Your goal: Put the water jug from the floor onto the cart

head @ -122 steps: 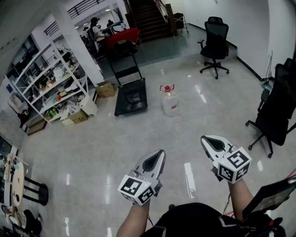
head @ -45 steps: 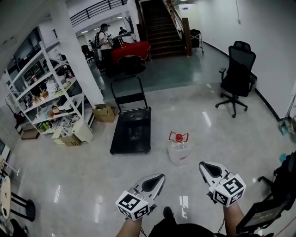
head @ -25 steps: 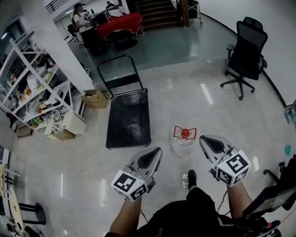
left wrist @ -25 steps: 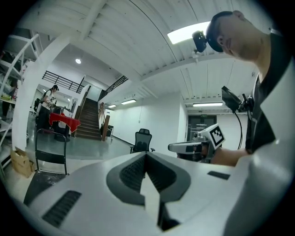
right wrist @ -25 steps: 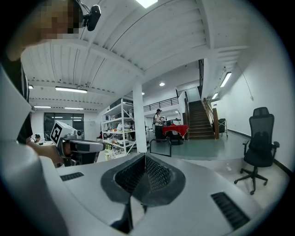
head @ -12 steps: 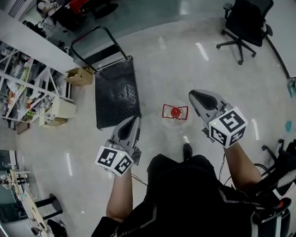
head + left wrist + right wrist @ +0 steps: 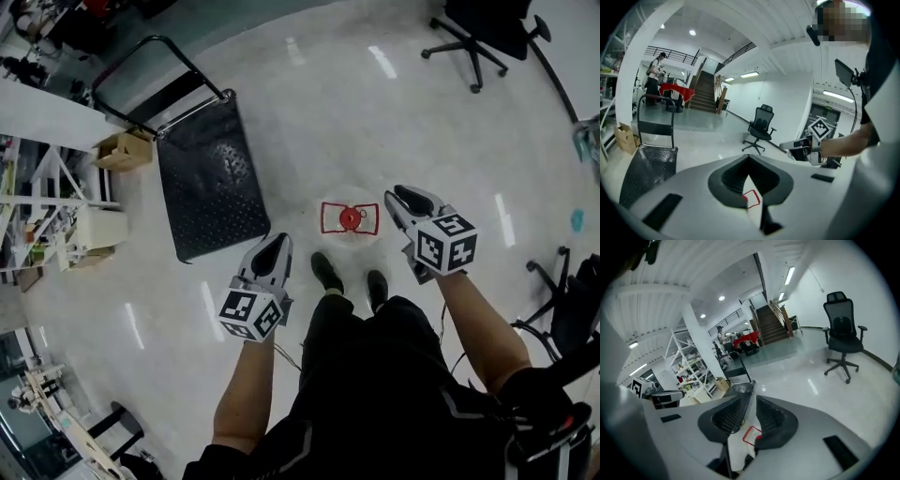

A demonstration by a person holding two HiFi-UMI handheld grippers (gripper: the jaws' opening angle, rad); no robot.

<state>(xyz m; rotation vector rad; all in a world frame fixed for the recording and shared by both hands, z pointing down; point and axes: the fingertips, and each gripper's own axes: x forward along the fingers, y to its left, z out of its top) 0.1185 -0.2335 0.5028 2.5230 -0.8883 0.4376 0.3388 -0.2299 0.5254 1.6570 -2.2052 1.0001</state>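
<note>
The water jug (image 7: 349, 218), clear with a red cap and red handle, stands on the shiny floor just ahead of my feet. Its red handle shows through the jaw gaps in the left gripper view (image 7: 751, 198) and the right gripper view (image 7: 751, 435). The black flat cart (image 7: 211, 183) with its upright handle stands to the jug's left. My left gripper (image 7: 275, 241) hangs left of the jug, jaws shut and empty. My right gripper (image 7: 398, 194) hangs right of the jug; its jaws are opening, with a clear gap and nothing pressed between them.
A black office chair (image 7: 487, 28) stands at the far right, and another chair (image 7: 572, 309) at the right edge. Metal shelves (image 7: 47, 197), a cardboard box (image 7: 124, 150) and a white box (image 7: 98, 225) line the left, beside the cart.
I have stepped up to the jug and bent over it. Both grippers sank and now flank it. The right jaws have parted; the left jaws stay shut.
</note>
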